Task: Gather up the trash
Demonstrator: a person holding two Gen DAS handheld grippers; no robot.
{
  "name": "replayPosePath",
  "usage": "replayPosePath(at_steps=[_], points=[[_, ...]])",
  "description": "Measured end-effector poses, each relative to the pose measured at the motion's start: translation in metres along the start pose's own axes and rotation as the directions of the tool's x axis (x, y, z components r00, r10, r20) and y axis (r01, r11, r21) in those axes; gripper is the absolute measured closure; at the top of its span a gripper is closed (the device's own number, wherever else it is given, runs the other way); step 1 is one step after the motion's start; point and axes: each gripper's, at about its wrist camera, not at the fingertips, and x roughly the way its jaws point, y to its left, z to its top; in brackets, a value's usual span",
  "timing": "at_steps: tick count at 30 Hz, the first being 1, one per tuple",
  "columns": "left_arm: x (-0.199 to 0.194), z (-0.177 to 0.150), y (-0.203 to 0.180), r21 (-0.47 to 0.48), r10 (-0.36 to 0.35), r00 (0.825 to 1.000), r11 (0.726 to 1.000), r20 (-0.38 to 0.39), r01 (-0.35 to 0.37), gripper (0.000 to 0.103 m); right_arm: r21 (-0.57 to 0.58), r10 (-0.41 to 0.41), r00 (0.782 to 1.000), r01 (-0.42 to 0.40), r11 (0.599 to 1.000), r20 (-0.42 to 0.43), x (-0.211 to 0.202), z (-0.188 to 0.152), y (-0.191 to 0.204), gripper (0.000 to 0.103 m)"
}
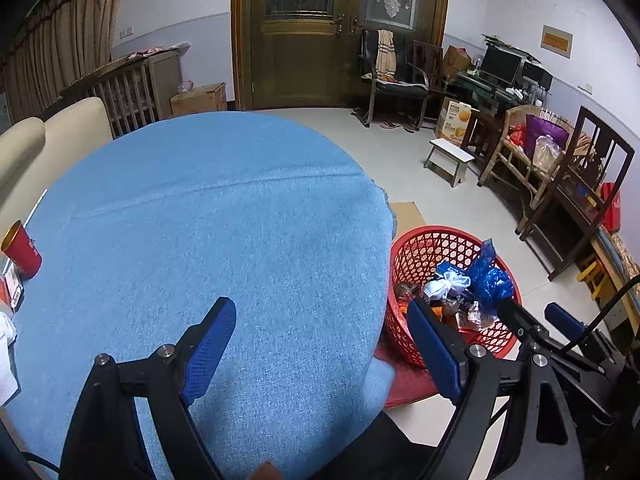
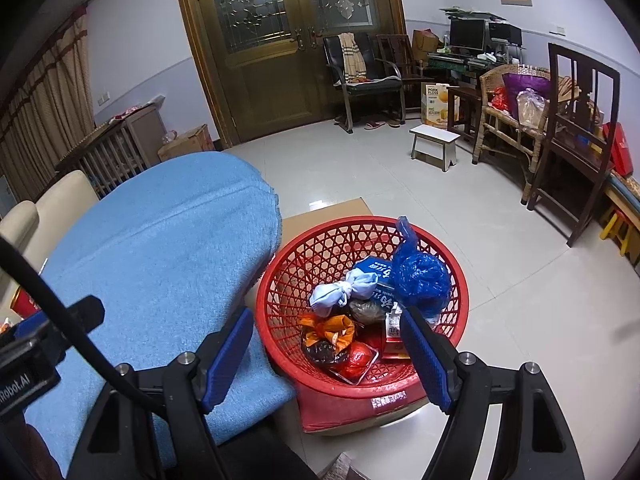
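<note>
Nearest the lens in the left wrist view, the left hand-held gripper (image 1: 324, 344) has its blue-padded fingers spread wide with nothing between them, above the desk (image 1: 208, 216) under its blue cloth. In the right wrist view the right hand-held gripper (image 2: 326, 350) is likewise spread wide and empty, its fingers framing the near rim of the red basket (image 2: 304, 264).

The red basket stands on the floor just beside the desk's edge, on flat cardboard and a red box. The collected trash lies inside it: a knotted blue plastic bag (image 2: 420, 280), a tied pale cloth bundle (image 2: 340, 292), a blue carton (image 2: 374, 270) with white lettering too small to read, an orange wrapper (image 2: 332, 326), a red wrapper (image 2: 358, 358) and a small white-and-red pack (image 2: 394, 326) whose print cannot be made out.

At the far left edge of the desk stand a red cup (image 1: 22, 250) with illegible white marks and a red-and-white pack (image 1: 12, 290).

Across the room, a cardboard box (image 2: 436, 100) by the chairs reads "PORK FLOSS". On the black body of the other gripper, at the left edge of the right wrist view, part of a label reads "Robot.AI".
</note>
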Motion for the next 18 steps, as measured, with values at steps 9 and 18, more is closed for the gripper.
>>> replayPosePath(at_steps=[9,18], points=[[0.0020,-0.0026,-0.0025,0.023,0.020,1.000,1.000,-0.011,-0.020,0.014,0.002,-0.007,1.000,0.007,1.000,-0.004,0.0006,-0.0008,0.0001,0.021],[-0.0015,-0.0028,-0.0103,0.056,0.022,1.000,0.998,0.000,-0.022,0.014,0.004,-0.010,1.000,0.010,1.000,-0.002,0.0008,-0.0008,-0.0004,0.021]])
